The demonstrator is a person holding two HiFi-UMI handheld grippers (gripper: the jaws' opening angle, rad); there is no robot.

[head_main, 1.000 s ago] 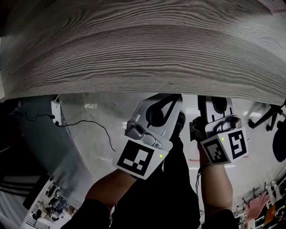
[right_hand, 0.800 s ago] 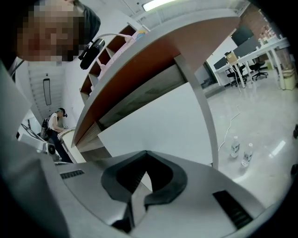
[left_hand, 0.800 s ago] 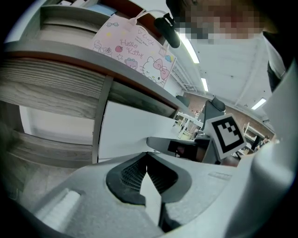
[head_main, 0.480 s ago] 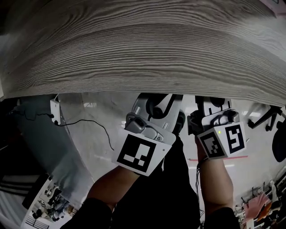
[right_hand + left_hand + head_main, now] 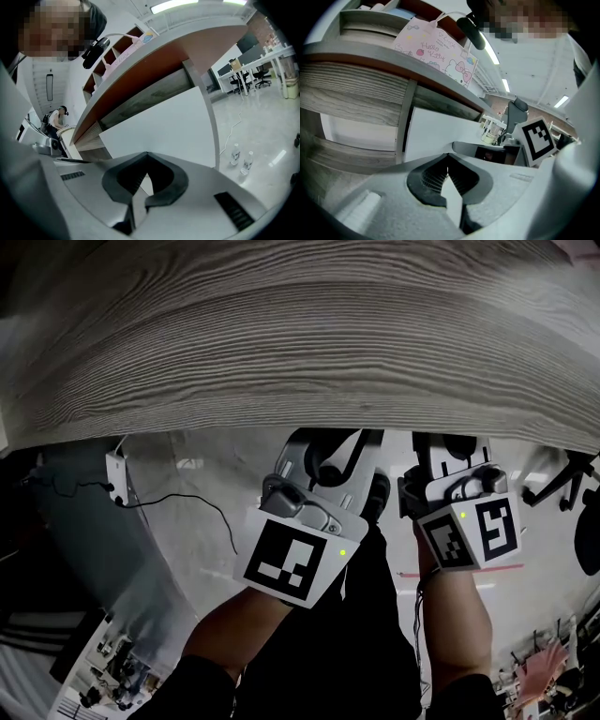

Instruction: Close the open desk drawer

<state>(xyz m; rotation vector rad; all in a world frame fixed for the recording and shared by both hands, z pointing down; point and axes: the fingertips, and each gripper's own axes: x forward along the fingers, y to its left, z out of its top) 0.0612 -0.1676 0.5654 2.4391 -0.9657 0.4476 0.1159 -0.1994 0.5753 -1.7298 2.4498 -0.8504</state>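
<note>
The wood-grain desktop (image 5: pixel 300 343) fills the upper half of the head view. Both grippers reach forward under its front edge, so their fingertips are hidden there. My left gripper (image 5: pixel 328 442) is held beside my right gripper (image 5: pixel 450 444), a short gap between them. In the left gripper view the left gripper (image 5: pixel 447 157) is shut with nothing between the tips. It faces a white panel (image 5: pixel 440 133) below the desktop. The right gripper (image 5: pixel 146 154) is also shut and empty, facing a white panel (image 5: pixel 168 126). I cannot tell whether either panel is the drawer front.
A black cable (image 5: pixel 197 507) and a white box (image 5: pixel 117 474) lie on the pale floor at left, with papers (image 5: pixel 94 671) lower left. An office chair (image 5: pixel 562 488) stands at right. Two water bottles (image 5: pixel 241 161) are on the floor. A pink paper bag (image 5: pixel 438 49) sits on the upper shelf.
Both grippers have stayed nearly where they were under the desk edge, and both remain shut.
</note>
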